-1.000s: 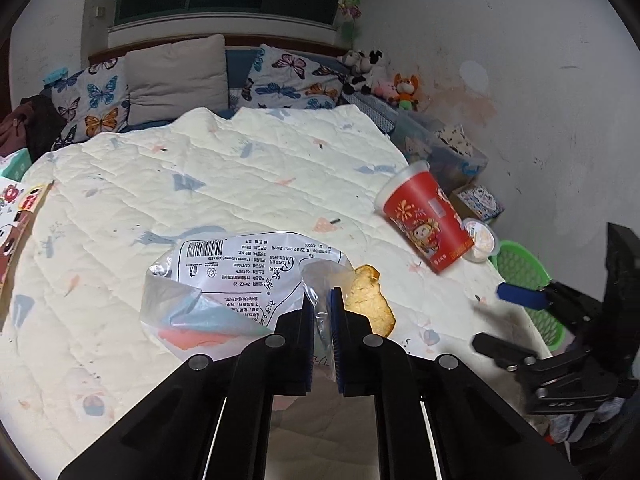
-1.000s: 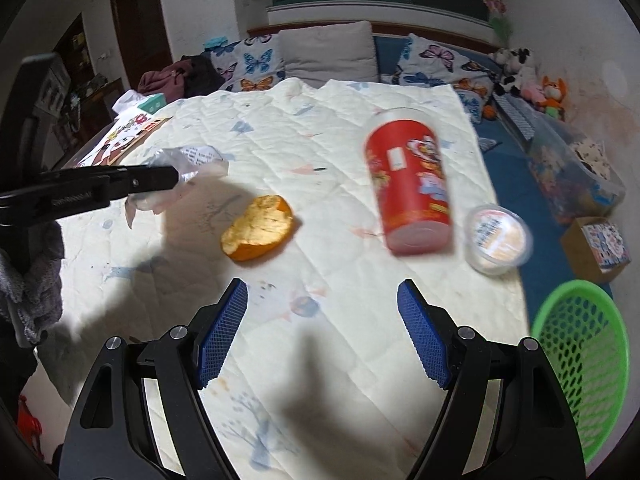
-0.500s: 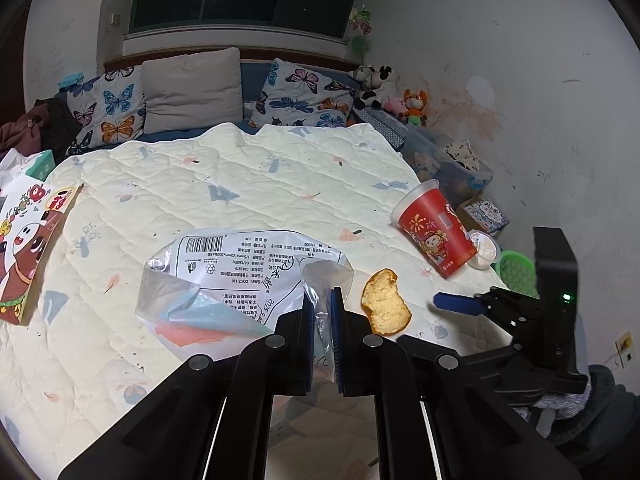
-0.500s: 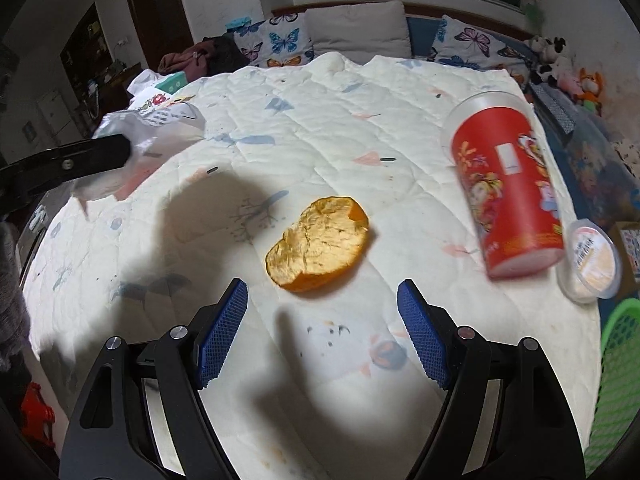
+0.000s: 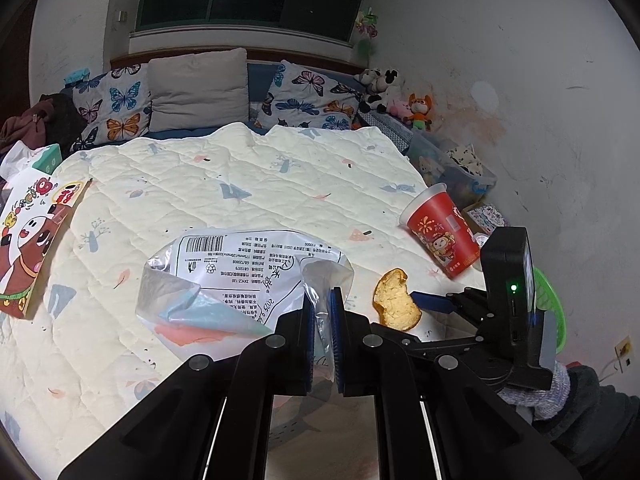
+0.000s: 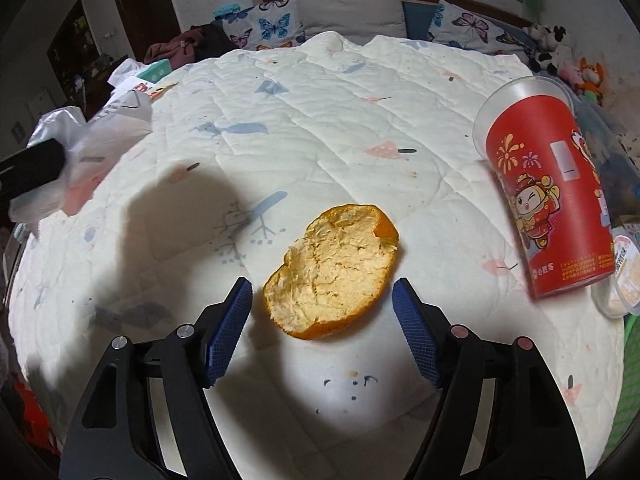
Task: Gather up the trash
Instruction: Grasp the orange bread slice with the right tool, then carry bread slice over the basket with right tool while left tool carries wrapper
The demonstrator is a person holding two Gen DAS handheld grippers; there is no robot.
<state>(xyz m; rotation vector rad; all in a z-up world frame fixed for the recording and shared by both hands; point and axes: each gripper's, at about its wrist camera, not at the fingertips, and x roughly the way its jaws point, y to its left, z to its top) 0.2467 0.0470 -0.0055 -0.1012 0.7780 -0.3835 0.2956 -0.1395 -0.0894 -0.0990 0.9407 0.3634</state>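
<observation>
My left gripper [image 5: 319, 344] is shut on the edge of a clear plastic bag [image 5: 240, 280] with printed text, held above the white quilt [image 5: 200, 192]; the bag also shows in the right wrist view [image 6: 80, 148]. An orange peel [image 6: 334, 272] lies on the quilt, inner side up, and it also shows in the left wrist view [image 5: 396, 300]. My right gripper [image 6: 322, 332] is open, its blue pads on either side of the peel's near end, not touching it. A red cup [image 6: 548, 204] lies on its side to the right.
A small lidded tub [image 6: 622, 276] lies by the cup's base at the bed's right edge. A green basket [image 5: 550, 312] stands on the floor beyond that edge. A cartoon carton [image 5: 32, 240] lies at the left. Pillows [image 5: 196, 88] line the far end.
My right gripper has moved forward and left to the orange peel, which now sits between its open fingers. My left gripper has kept its hold on the bag.
</observation>
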